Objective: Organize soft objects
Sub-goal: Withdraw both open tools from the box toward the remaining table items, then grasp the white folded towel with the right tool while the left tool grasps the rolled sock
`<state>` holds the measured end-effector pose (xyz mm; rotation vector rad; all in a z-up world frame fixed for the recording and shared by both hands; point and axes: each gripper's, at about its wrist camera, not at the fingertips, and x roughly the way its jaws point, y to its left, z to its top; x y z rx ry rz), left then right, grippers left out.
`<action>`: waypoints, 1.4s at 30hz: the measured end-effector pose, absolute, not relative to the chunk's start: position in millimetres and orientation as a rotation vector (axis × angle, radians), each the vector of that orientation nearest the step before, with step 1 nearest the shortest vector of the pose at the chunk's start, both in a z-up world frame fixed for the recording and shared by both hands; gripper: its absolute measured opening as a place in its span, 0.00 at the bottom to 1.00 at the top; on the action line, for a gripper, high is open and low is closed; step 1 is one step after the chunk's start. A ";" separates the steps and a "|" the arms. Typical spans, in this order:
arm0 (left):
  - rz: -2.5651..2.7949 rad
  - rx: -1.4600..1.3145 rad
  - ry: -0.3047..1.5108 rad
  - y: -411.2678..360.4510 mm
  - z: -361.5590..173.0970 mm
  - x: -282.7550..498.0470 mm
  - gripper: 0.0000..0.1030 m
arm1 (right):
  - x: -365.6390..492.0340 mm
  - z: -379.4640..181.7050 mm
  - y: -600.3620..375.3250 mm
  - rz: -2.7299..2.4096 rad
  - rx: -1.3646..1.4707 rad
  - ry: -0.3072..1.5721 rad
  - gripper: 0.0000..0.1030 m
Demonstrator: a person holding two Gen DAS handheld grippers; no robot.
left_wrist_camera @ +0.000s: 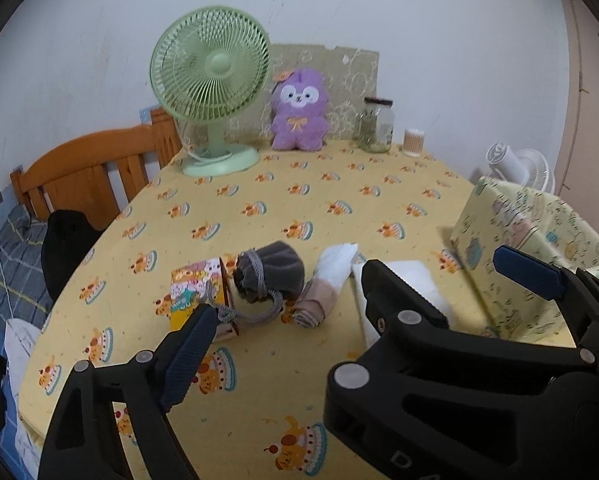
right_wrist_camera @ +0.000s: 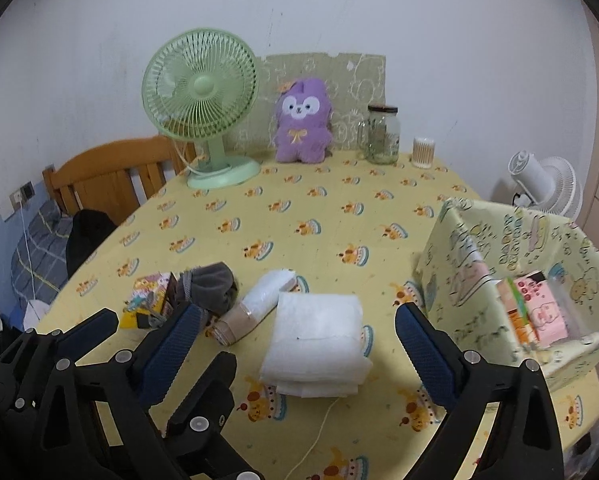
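Note:
A grey drawstring pouch lies mid-table beside a colourful tissue pack and a rolled white and beige cloth. A folded white cloth stack lies in front of my right gripper, which is open and empty just above it. My left gripper is open and empty near the pouch; it shows in the right wrist view too. A patterned storage box at the right holds pink packets. A purple plush toy sits at the back.
A green desk fan stands back left. A glass jar and a cotton swab tub stand back right. A wooden bed headboard is left of the table. A white fan is beyond the right edge.

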<state>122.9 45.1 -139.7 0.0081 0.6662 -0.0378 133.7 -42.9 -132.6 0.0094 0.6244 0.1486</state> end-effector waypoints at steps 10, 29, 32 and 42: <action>-0.020 0.022 0.743 43.1 -167.8 146.9 0.78 | 163.8 -168.5 -43.6 0.160 0.021 0.732 0.92; -0.010 0.054 0.829 36.8 -182.0 171.4 0.74 | 193.0 -191.3 -48.9 0.150 0.023 0.829 0.50; -0.011 0.053 0.809 34.7 -175.9 172.7 0.74 | 192.9 -184.6 -52.5 0.147 0.023 0.809 0.46; -0.008 0.092 0.761 23.2 -167.6 184.1 0.60 | 198.8 -176.2 -65.4 0.096 0.050 0.774 0.45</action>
